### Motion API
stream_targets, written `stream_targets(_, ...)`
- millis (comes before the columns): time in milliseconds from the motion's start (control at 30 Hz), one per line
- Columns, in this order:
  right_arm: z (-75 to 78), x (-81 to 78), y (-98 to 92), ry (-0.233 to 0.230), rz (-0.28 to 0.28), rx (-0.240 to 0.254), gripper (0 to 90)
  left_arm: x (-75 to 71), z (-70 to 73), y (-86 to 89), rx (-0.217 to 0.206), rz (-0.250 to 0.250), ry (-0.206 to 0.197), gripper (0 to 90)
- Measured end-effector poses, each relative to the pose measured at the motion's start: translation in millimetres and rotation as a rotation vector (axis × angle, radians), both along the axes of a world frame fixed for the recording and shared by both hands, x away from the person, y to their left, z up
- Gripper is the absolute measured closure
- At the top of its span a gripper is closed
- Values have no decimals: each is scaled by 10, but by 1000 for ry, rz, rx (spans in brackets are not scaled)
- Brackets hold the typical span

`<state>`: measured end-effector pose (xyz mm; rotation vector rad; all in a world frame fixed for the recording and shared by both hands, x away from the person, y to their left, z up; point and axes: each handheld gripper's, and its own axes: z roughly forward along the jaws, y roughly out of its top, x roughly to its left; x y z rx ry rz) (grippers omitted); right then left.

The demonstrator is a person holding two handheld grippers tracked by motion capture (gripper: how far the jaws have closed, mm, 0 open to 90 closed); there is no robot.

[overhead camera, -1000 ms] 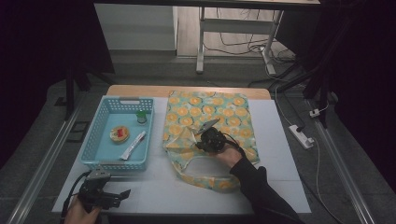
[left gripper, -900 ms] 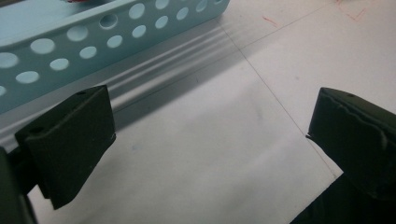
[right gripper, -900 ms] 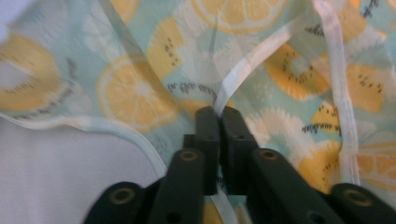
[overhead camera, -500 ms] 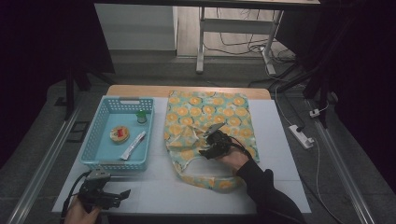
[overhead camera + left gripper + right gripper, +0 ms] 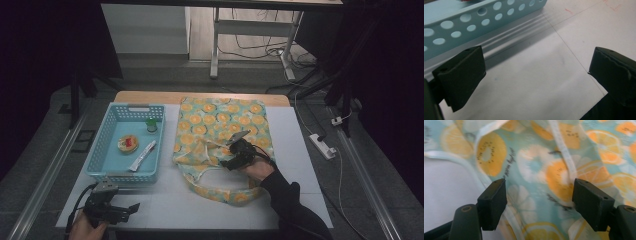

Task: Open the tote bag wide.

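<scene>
Turquoise cloth tote bag printed with orange citrus slices lay flat on the white table, just right of a light-blue perforated plastic basket. Right gripper hovered over the bag's mouth edge, its jaws just opened wide, the pads gripping nothing. Left gripper rested low near the basket's front, jaws spread and empty.

Dark cursive lettering ran across the fruit-print bag in the right gripper view, at about ten o'clock from the frame's centre; its words were too blurred to read.
</scene>
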<state>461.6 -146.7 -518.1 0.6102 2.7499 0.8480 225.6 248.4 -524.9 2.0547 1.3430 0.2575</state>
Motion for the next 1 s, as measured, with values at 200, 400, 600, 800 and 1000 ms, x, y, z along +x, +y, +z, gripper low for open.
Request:
stream_targets(200,-8,-75,-10,43,72,12,339,-2,0,2,-1,0,-1,10)
stream_targets(400,35,-101,-29,63,109,0,656,0,1,-4,5,-3,2,10)
stream_targets(600,56,-26,-53,81,78,-3,898,5,-1,-4,4,-1,5,11)
stream_targets(800,139,0,-58,56,56,22,900,5,-1,-2,3,-1,4,11)
stream_targets(1000,260,44,-103,46,40,87,900,6,-1,-1,3,-1,4,11)
